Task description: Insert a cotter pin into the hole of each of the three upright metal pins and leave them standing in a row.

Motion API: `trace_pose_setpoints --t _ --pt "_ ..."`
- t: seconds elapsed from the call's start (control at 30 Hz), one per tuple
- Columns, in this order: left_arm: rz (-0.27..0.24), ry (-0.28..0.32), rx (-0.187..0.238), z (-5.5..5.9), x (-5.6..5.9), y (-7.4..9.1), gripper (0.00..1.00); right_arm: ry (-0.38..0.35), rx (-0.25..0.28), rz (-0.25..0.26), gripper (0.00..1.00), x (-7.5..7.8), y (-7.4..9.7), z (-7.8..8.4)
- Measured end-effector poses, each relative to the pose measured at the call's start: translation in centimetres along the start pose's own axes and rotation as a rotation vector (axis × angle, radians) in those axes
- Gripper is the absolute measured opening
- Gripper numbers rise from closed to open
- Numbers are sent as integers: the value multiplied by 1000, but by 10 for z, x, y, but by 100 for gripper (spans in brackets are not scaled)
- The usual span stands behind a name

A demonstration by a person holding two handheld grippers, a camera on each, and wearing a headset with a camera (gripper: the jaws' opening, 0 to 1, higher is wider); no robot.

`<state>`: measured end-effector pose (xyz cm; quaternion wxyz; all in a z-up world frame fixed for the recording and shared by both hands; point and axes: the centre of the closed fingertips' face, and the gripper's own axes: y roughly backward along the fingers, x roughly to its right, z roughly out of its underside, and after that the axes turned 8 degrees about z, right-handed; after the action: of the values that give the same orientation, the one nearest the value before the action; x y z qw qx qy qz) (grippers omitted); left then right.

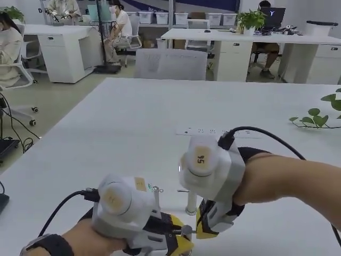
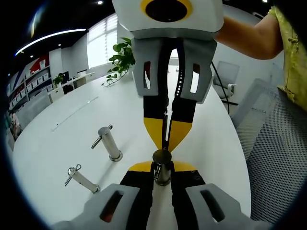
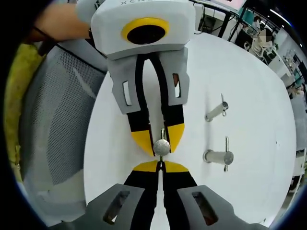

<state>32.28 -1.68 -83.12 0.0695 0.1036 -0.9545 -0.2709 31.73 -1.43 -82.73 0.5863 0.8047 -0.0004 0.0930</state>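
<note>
Three metal pins stand on the white surface (image 2: pixel 57 124), each upright with its long axis vertical, flanged base down and round head up. The first free pin (image 2: pixel 110 144) and the second free pin (image 2: pixel 84 179) stand near each other, apart from the grippers. Each carries one seated cotter pin crosswise through its top, so two are counted in place. The third pin (image 2: pixel 162 168) is gripped between the fingers of the left gripper (image 2: pixel 162 166). The right gripper (image 2: pixel 166 142) faces it, fingers closed on a thin wire piece, apparently the third cotter pin (image 2: pixel 166 128), just above that pin's head.
</note>
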Motion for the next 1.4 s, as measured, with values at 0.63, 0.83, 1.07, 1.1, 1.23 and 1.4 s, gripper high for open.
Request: trace_pose_setpoints --t 0.63,0.83,1.07,1.1,1.23,1.4 --pt "3 1 0 1 1 0 11 50 28 9 3 -2 0 -5" --pt "3 -1 0 1 1 0 11 62 38 9 3 -1 0 -5" --pt "3 -2 2 0 1 -1 11 59 52 15 9 0 0 -6" --pt "3 -3 2 0 0 -1 11 59 55 15 10 0 0 -6" --pt "3 -3 2 0 0 -1 11 60 52 22 13 1 1 -4" --pt "3 -4 5 0 1 -1 12 54 50 31 16 4 3 0"
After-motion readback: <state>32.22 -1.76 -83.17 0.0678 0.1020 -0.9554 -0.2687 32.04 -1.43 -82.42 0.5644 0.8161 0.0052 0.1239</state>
